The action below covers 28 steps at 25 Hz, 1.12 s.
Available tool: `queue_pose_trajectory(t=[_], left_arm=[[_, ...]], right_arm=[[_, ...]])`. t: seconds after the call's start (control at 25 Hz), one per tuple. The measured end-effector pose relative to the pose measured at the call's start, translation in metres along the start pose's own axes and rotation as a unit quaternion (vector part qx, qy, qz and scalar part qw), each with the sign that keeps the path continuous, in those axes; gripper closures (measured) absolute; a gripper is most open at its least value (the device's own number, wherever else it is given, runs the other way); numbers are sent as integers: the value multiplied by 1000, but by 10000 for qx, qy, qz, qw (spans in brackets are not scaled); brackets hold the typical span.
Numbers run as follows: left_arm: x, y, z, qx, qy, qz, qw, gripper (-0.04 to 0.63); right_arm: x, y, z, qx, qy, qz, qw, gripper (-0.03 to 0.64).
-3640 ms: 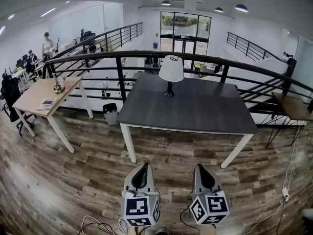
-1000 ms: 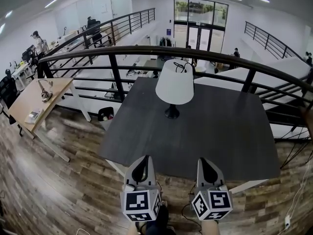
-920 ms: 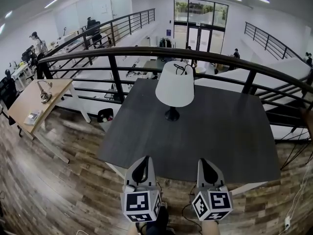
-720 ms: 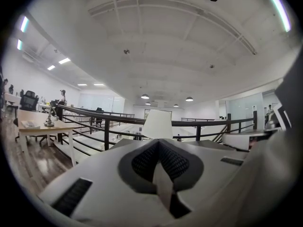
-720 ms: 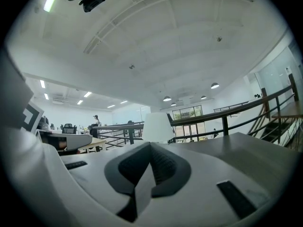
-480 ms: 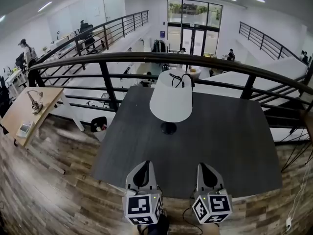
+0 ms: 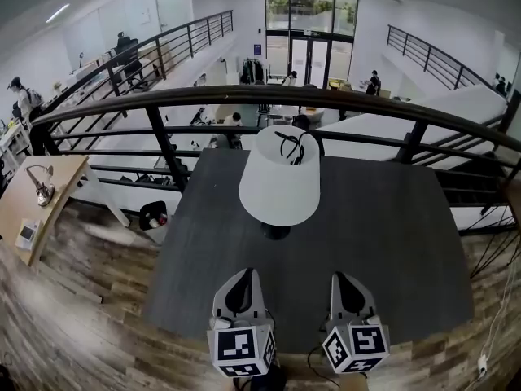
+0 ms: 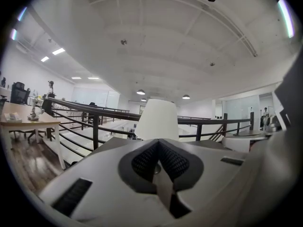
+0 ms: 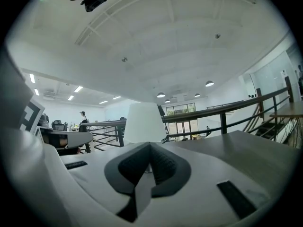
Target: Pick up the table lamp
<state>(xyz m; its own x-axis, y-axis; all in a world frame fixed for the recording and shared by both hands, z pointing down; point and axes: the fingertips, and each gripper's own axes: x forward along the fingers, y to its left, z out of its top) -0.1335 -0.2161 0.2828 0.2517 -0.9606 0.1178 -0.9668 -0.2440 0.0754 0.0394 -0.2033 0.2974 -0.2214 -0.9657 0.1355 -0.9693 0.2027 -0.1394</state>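
Two hand-held tools hang side by side over the near edge of a dark grey bench (image 7: 391, 243), both pointing across it toward the table lamp (image 7: 279, 184). The left tool (image 7: 239, 274) has its jaws pressed together with nothing between them, and its own view shows the ribbed pads meeting at the tip. The right tool (image 7: 343, 277) is the same: jaws closed and empty.

The lamp stands upright ahead of both tools and well apart from them. Its white shade sits over a small dark base (image 7: 275, 232) that rests on the bench top. In the left gripper view the shade rises straight beyond the closed tips. In the right gripper view it sits slightly to the left of them.

Beyond the lamp, a black railing (image 7: 244, 96) curves along the far side of the bench, with an open hall below it. Off to the left tool's outer side, a smaller wooden bench (image 7: 37, 198) stands on the plank floor (image 7: 81, 316).
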Motion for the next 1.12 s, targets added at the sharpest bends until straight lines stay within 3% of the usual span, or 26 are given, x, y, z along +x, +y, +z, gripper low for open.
queue_pose_trajectory(t=[0.6,1.12], left_arm=[[54,14,-24,-48,104,-336,9994,574],[84,4,-49,3,197,-401,9990,572]], right_arm=[[48,-14,-16,-29,30,-409,9992,606],[62,-30,-33,-47,106,-448,9989,606]])
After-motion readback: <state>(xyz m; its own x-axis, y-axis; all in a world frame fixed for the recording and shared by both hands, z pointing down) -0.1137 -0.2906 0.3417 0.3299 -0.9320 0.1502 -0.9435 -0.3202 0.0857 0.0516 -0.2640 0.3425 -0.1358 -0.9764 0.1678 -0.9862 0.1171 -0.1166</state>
